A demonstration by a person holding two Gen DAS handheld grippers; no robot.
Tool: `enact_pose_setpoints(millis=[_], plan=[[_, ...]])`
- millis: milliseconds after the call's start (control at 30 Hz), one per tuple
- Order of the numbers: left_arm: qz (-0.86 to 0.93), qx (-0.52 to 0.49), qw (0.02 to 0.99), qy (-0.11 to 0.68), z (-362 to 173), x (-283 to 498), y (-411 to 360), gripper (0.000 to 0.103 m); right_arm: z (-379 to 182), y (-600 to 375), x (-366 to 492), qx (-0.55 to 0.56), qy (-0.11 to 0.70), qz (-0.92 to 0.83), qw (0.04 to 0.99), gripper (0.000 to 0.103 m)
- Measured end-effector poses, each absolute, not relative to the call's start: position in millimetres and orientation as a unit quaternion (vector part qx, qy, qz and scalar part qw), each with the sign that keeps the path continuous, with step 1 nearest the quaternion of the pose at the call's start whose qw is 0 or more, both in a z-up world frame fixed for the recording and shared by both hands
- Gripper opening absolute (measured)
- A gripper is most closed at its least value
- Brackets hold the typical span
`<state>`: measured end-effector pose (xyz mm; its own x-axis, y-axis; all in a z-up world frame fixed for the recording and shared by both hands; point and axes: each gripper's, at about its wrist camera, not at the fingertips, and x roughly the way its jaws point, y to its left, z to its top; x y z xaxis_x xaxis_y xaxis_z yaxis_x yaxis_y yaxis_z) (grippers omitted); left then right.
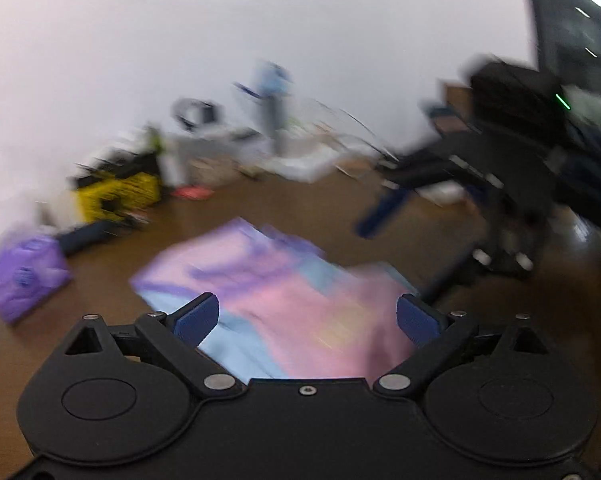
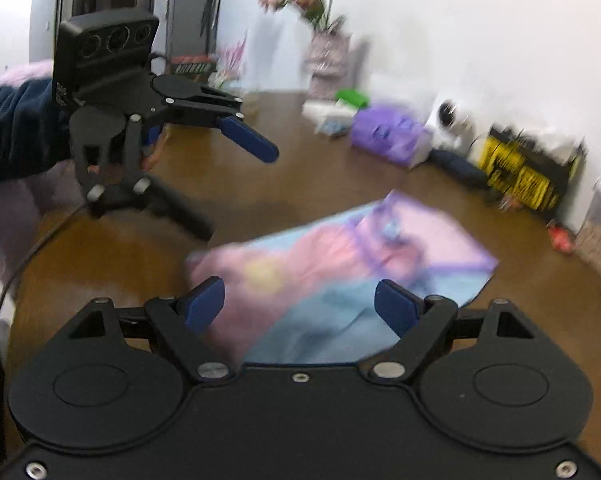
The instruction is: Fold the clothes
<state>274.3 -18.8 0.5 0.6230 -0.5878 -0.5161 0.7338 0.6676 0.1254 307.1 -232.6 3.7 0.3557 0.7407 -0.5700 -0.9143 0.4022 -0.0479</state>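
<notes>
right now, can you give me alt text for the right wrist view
The right gripper hangs open above a folded pink, blue and purple garment lying on a brown table. To its left, the left gripper, also open and empty, is held by a hand in a dark sleeve. The picture is blurred.

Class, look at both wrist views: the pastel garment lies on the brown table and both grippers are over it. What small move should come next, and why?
Probably bring both grippers down to the garment's near edge for a fresh grasp. The left gripper and right gripper both stand open with nothing held, and the garment looks already folded over on the table, so another fold seems due. Blur hides the exact edges.
</notes>
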Motion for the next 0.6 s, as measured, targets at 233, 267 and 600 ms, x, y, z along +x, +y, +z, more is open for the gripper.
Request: enact_pose_setpoints(millis=[233,267,600], plan=[[-0.303,0.194,0.909,0.211,-12.1,273.5,-37.5,0.096,-4.0,-233.4,334.0,-0.091,0.289,0.48,0.823,0.078],[-0.301,0.18,0.912,0.212,-9.2,274.8,-34.4,0.096,-1.3,-236.1,335.9,-0.082,0.285,0.476,0.828,0.078],[-0.289,0.232,0.906,0.205,-15.4,270.8,-39.5,0.096,-9.4,-220.4,322.9,-0.208,0.26,0.404,0.852,0.078]])
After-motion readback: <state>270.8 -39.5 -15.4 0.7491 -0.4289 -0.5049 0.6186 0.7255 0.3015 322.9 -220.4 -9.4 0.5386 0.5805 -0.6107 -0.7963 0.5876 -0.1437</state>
